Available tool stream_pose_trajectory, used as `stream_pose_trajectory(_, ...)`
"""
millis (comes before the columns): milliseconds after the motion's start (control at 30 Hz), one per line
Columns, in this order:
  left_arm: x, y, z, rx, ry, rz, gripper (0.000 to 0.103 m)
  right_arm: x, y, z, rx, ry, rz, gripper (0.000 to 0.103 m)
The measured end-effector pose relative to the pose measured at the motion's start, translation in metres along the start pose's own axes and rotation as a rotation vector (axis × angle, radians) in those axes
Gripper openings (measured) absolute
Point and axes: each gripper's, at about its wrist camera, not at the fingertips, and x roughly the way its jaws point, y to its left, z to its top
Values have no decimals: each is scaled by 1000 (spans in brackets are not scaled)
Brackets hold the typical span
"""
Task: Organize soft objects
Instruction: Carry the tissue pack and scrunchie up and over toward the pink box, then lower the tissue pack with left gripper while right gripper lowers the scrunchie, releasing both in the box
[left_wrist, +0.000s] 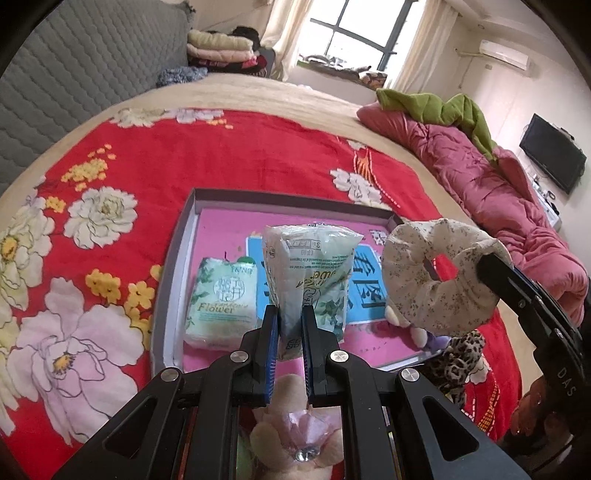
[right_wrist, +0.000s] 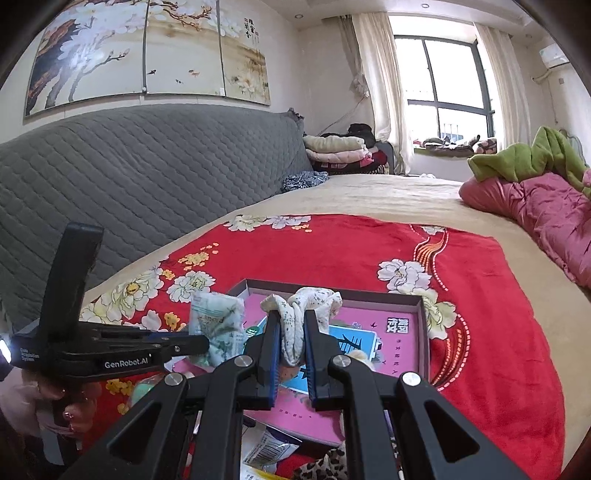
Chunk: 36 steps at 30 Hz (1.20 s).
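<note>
Pink lines the floor of the shallow grey-walled box that lies open on the red floral blanket of the bed. Inside it, toward its left wall, one tissue pack printed "Flower" lies flat, and a blue printed panel shows on the box floor beside it.

Above the box, the left gripper has its jaws clenched on a second tissue pack, held upright over the middle of the box. To its right, the right gripper has its jaws clenched on a cream floral scrunchie, which hangs over the box's right edge.

Just outside the near right corner of the box a leopard-print fabric piece lies on the blanket, with a small plush item beside it, partly hidden. A pink quilt with a green garment on it lies well apart along the far right of the bed. Folded blankets are stacked beyond the grey quilted headboard.
</note>
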Motion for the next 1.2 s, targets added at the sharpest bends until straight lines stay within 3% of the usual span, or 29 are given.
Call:
stream_pose_trajectory(233, 12, -2, -1, 17, 25, -1, 12, 12, -1, -3, 5, 20, 27, 12)
stream_pose_trajectory(567, 27, -3, -3, 33, 86, 4, 12, 33, -8, -15, 46, 119, 26, 12)
stream_pose_trajectory(800, 32, 2, -4, 18, 119, 8, 12, 44, -13, -25, 52, 200, -38, 12)
stream_pose_trajectory(1200, 34, 11, -2, -18, 176, -10, 12, 46, -26, -30, 37, 232, -131, 12)
